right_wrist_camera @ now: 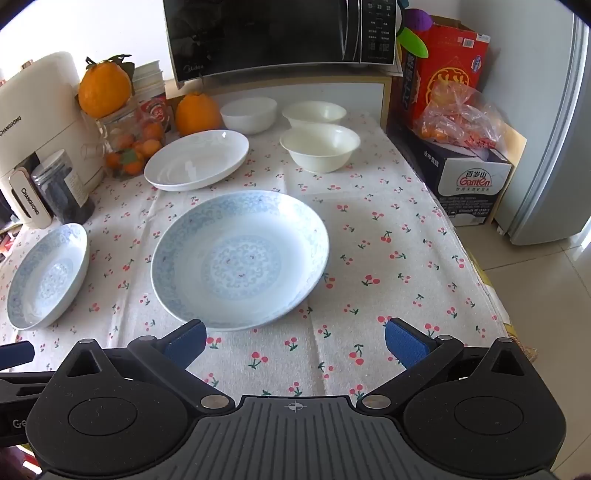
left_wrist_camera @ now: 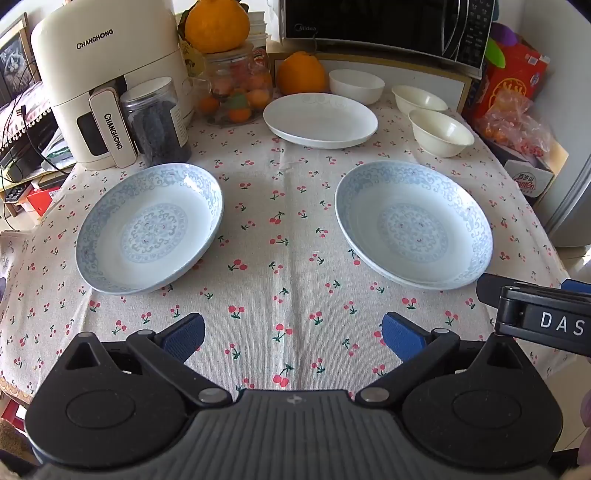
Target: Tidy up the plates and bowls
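Two blue-patterned deep plates lie on the cherry-print tablecloth (left_wrist_camera: 288, 258): the left plate (left_wrist_camera: 149, 229) (right_wrist_camera: 48, 275) and the right plate (left_wrist_camera: 413, 225) (right_wrist_camera: 240, 258). Behind them sits a plain white oval plate (left_wrist_camera: 320, 120) (right_wrist_camera: 197, 160). Three white bowls stand at the back: one (left_wrist_camera: 356, 85) (right_wrist_camera: 248, 114), another (left_wrist_camera: 419, 99) (right_wrist_camera: 314, 112), and the nearest (left_wrist_camera: 441, 132) (right_wrist_camera: 319, 147). My left gripper (left_wrist_camera: 293, 336) hangs open over bare cloth between the patterned plates. My right gripper (right_wrist_camera: 295, 341) is open just in front of the right plate, with nothing between its fingers.
An air fryer (left_wrist_camera: 107, 81), a dark jar (left_wrist_camera: 159, 122), a glass jar of fruit (left_wrist_camera: 236, 92) and oranges (left_wrist_camera: 301, 74) crowd the back left. A microwave (left_wrist_camera: 388, 29) stands behind. Boxes (right_wrist_camera: 465, 184) and a fridge (right_wrist_camera: 546, 147) flank the table's right edge.
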### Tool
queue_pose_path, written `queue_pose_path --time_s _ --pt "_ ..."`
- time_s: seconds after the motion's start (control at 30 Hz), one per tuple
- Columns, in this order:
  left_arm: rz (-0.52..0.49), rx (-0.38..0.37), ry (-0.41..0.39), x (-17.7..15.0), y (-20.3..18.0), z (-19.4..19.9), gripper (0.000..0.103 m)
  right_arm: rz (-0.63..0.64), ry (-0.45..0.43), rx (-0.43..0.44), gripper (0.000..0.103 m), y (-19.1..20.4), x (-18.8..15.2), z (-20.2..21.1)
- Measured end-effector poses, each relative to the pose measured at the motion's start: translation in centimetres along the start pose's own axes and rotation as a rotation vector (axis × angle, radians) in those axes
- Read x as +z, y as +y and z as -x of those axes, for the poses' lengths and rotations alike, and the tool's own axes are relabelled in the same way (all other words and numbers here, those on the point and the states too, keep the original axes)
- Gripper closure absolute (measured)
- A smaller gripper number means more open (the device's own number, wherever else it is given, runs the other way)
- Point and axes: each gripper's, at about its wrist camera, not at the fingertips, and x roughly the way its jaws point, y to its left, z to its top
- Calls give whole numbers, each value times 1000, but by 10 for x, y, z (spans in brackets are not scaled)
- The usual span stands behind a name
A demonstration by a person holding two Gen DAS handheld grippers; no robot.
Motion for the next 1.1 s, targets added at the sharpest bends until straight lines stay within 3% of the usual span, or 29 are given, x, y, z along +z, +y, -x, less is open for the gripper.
queue_pose_path --time_s 1.1 --pt "14 -19 7 2 2 -1 1 2 -6 -1 0 4 5 1"
